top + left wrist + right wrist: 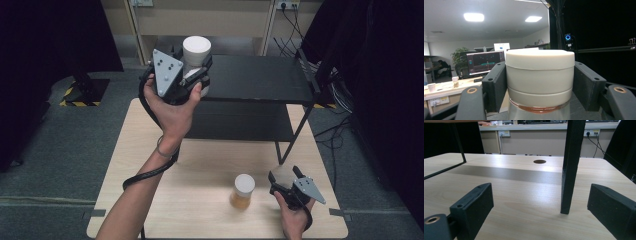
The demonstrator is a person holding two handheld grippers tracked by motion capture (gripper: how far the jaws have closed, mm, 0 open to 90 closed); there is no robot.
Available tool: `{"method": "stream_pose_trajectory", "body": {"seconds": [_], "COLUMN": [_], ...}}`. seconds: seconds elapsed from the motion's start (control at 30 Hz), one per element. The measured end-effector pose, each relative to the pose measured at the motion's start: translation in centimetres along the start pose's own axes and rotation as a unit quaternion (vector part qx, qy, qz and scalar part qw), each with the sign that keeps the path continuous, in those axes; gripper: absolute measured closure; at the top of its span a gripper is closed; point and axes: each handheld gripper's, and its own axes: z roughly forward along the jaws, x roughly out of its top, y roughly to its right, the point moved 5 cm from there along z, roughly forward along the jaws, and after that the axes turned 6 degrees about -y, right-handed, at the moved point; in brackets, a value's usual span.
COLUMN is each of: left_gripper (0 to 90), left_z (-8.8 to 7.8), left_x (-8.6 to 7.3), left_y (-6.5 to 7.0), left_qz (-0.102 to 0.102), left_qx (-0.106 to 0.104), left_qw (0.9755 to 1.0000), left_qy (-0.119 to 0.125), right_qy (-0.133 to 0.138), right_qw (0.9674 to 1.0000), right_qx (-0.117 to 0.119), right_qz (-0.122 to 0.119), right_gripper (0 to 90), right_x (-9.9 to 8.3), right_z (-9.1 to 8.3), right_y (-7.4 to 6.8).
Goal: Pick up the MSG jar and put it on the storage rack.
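Pale wooden table (pixel 150 200), black shelf rack (pixel 260 80) standing on it, white-lidded jar (pixel 243 191) beside

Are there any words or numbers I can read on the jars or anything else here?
No readable words or numbers anywhere.
Held jar: plain white lid, no label.
Jar on the table: no label that shows.
Monitor behind: lines on screen, too small and blurred to read.
Sticker on the socket box: too blurred to read.
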Motion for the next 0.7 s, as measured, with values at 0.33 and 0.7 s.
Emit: {"method": "stream_pose_trajectory", "body": {"seconds": [0.33,0.7], "left_gripper": [33.3,33.2], "left_z": [0.7,1.4], "left_x": [-0.1,-0.6], "left_y": [-0.2,-0.5], "left_qz": [0.005,-0.011], "left_qx": [0.003,0.008], "left_qw": [0.9999,0.9998], "left_qy": [-0.009,-0.012], "right_qy": [0.001,0.000], "right_qw": [1.0000,1.0000], "right_qx": [0.001,0.002], "right_qz": [-0.001,-0.001], "right_gripper": [6.8,6.7], "right_x": [0.0,0.0], "right_z": [0.0,0.0], "right_y": [0.0,0.0]}}
